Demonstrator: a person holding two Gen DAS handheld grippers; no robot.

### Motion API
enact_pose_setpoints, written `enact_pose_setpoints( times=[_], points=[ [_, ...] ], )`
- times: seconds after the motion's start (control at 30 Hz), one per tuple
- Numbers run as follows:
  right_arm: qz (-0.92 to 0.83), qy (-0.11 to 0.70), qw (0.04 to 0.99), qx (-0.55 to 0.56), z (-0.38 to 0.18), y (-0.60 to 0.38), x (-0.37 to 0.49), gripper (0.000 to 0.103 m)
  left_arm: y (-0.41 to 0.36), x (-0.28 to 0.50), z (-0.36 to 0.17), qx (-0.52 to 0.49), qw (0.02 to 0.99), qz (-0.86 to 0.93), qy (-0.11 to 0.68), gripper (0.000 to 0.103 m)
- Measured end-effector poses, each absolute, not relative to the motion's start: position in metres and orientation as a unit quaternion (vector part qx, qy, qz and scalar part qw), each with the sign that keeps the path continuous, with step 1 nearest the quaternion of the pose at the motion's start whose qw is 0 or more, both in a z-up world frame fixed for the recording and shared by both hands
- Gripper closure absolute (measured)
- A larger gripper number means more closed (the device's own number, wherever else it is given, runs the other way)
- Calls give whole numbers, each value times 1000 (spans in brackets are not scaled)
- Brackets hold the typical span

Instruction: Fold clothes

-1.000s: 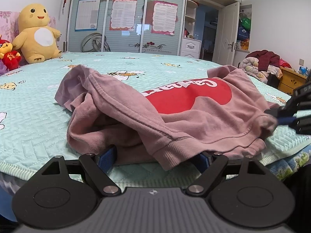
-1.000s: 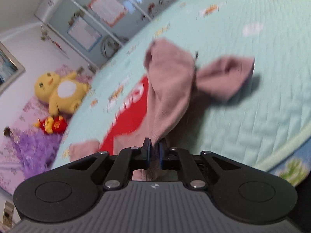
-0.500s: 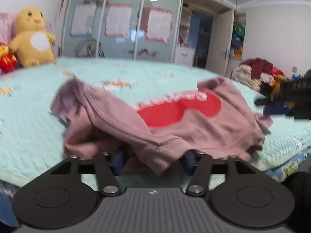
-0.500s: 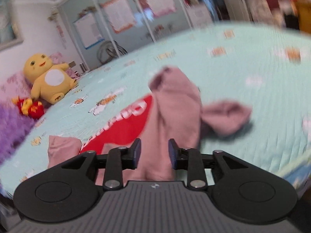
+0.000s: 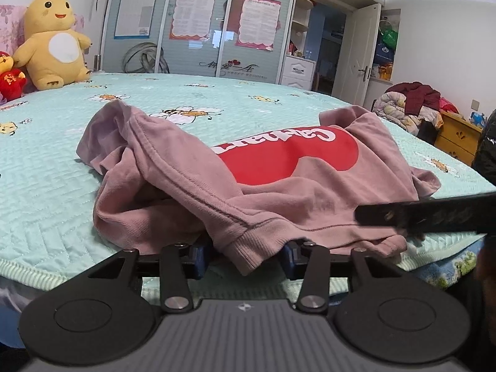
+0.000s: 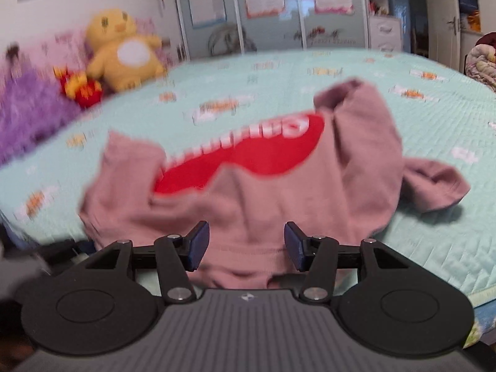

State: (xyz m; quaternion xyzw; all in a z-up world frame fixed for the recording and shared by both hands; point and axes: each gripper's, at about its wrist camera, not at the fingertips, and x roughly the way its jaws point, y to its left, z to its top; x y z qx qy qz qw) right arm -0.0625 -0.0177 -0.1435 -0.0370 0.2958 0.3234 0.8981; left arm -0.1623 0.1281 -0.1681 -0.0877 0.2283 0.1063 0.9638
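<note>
A dusty-pink sweatshirt (image 5: 279, 198) with a red print and white lettering lies crumpled near the front edge of the bed. My left gripper (image 5: 243, 257) stands open, its blue pads on either side of a ribbed cuff that hangs between them. My right gripper (image 6: 246, 245) is open too, above the sweatshirt (image 6: 263, 204) near its hem, holding nothing. A sleeve (image 6: 434, 183) lies spread to the right. From the right, a dark bar of the right gripper (image 5: 427, 214) crosses the left wrist view over the hem.
The bed has a light green quilted cover (image 5: 46, 192) with bee prints. A yellow plush toy (image 5: 52, 49) and a red one (image 5: 11, 80) sit at the headboard. A pile of clothes (image 5: 409, 105) and a wooden nightstand (image 5: 458, 139) stand at the right.
My right gripper has let go of the sweatshirt's sleeve, opened wide and swung round toward the hem at the bed's front. The sleeve fell flat. My left gripper has stayed open at the cuff.
</note>
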Motion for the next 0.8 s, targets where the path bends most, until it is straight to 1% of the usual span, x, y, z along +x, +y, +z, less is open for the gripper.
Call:
enact_pose_setpoints(
  times=[0.07, 0.2, 0.3, 0.37, 0.53, 0.7, 0.77, 0.8],
  points=[
    [315, 300, 900, -40, -147, -15, -55, 49, 127, -163, -168, -83, 964, 107, 229, 59],
    [273, 280, 920, 6, -132, -29, -26, 49, 120, -163, -167, -66, 963, 113, 234, 61],
    [241, 264, 933, 40, -121, -39, -5, 48, 118, -163, -164, -61, 964, 114, 234, 68],
    [242, 261, 933, 43, -120, -45, -1, 46, 117, -162, -163, -62, 964, 114, 233, 72],
    [263, 269, 925, 49, -133, -43, 0, 46, 111, -156, -165, -49, 964, 118, 231, 73],
    [297, 269, 916, 14, -144, -21, 3, 46, 109, -149, -165, -28, 964, 130, 229, 72],
    [301, 277, 913, 5, -149, -12, 15, 46, 111, -140, -166, -20, 963, 136, 231, 66],
    [301, 284, 910, 4, -151, -8, 25, 46, 112, -134, -166, -16, 963, 138, 232, 66]
  ],
)
